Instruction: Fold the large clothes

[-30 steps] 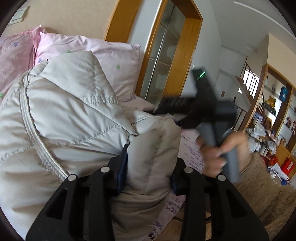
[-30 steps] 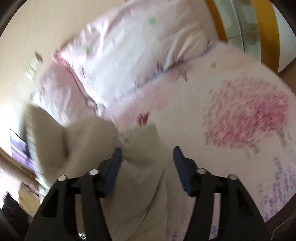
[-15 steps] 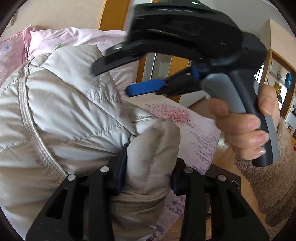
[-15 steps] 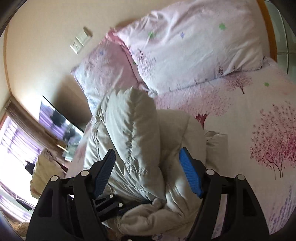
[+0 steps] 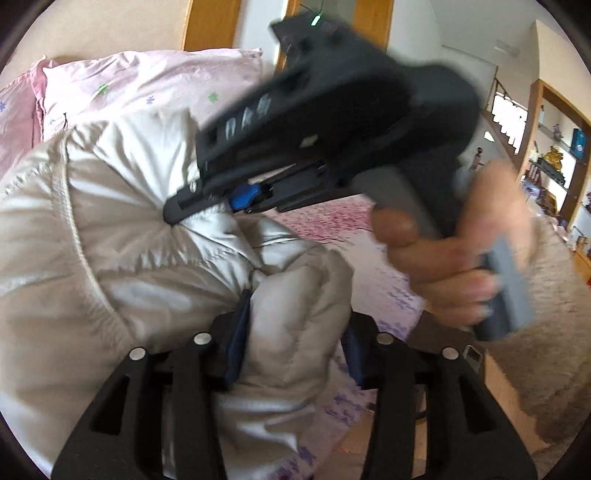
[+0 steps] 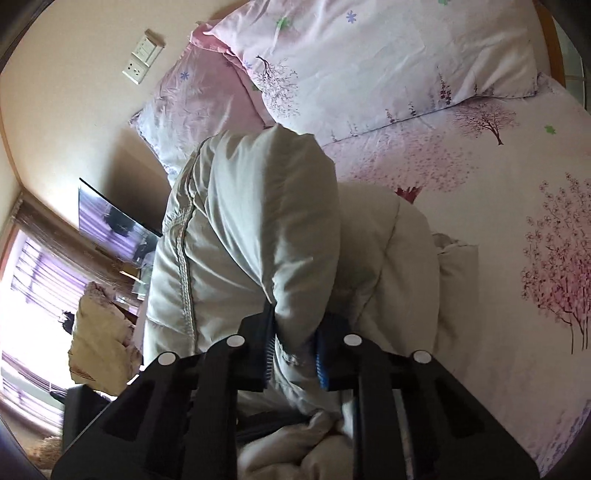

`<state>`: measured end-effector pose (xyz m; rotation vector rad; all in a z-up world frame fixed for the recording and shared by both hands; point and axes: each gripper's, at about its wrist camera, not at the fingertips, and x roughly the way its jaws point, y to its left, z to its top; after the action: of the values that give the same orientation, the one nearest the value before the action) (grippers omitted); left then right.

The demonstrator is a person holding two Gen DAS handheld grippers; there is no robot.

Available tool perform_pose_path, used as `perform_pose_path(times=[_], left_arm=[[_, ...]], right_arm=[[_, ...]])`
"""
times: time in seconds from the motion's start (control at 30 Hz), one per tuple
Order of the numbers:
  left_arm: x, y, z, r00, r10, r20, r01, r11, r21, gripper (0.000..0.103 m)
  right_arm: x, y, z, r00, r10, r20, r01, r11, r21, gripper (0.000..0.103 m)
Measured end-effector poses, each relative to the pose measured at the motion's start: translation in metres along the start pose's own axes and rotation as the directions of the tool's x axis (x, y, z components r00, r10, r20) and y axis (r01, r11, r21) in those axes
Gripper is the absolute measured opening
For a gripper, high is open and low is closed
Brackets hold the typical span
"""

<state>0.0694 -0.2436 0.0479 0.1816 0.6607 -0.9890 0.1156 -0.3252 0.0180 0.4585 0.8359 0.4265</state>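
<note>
A pale beige quilted jacket (image 5: 147, 258) lies bunched on the bed. My left gripper (image 5: 293, 347) has a thick fold of it between its blue pads; the jaws are opening, and the fabric still fills the gap and touches both pads. In the right wrist view the jacket (image 6: 258, 221) rises as a puffy hump. My right gripper (image 6: 293, 345) is closing and pinches a narrow fold at the base of that hump. From the left wrist view the right gripper (image 5: 184, 210) reaches across from the right, its tip buried in the jacket, with a person's hand (image 5: 443, 258) on its handle.
The bed sheet (image 6: 480, 184) is pink with a tree print. Two pink pillows (image 6: 369, 55) lean at the head. A wall socket (image 6: 142, 55) sits above them. A beige cushion (image 6: 99, 332) lies left of the bed. Wooden door frames (image 5: 207, 22) and cluttered shelves (image 5: 554, 155) stand beyond.
My right gripper swung from the open sheet over to the jacket, then closed from wide open onto a fold of it. My left gripper kept its fold, its jaws slightly wider now.
</note>
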Motion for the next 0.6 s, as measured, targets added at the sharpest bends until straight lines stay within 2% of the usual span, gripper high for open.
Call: perform_pose_path(times=[0.13,0.17,0.23,0.33,0.4,0.47,0.53,0.6], left_arm=[[-0.048,0.013,0.007,0.997,-0.073,0.014,0.074,0.997,-0.025,0.049],[-0.058,0.018,0.010,0.997,-0.073,0.027,0.074,0.997,-0.032,0.051],[-0.093,0.044,0.019,0.996,-0.012,0.086,0.018,0.998,-0.065,0.060],[-0.122,0.089,0.029,0.984,0.122,0.133,-0.104,0.985,-0.136,0.063],[-0.126,0.127,0.035,0.966,0.233,0.115,-0.210,0.960,-0.187,0.063],[-0.119,0.148,0.039,0.953,0.292,0.082,-0.270,0.940,-0.207,0.063],[-0.106,0.167,0.037,0.941,0.334,0.045,-0.316,0.921,-0.227,0.063],[-0.096,0.173,0.032,0.944,0.331,0.016,-0.318,0.919,-0.235,0.063]], right_arm=[[0.000,-0.006,0.002,0.999,-0.043,0.003,0.043,0.999,0.002,0.016],[-0.001,-0.007,0.002,0.999,-0.050,0.002,0.050,0.999,0.003,0.015],[-0.003,-0.011,0.002,0.998,-0.062,0.004,0.062,0.998,0.004,0.015],[-0.005,-0.014,0.001,0.997,-0.078,0.003,0.078,0.997,-0.001,0.015],[-0.005,-0.015,0.000,0.996,-0.087,0.003,0.087,0.996,-0.002,0.015],[-0.005,-0.016,0.000,0.995,-0.099,0.001,0.099,0.995,-0.004,0.015],[-0.004,-0.018,0.000,0.994,-0.106,-0.004,0.106,0.994,0.001,0.015],[-0.004,-0.021,-0.001,0.994,-0.110,-0.007,0.110,0.994,0.006,0.015]])
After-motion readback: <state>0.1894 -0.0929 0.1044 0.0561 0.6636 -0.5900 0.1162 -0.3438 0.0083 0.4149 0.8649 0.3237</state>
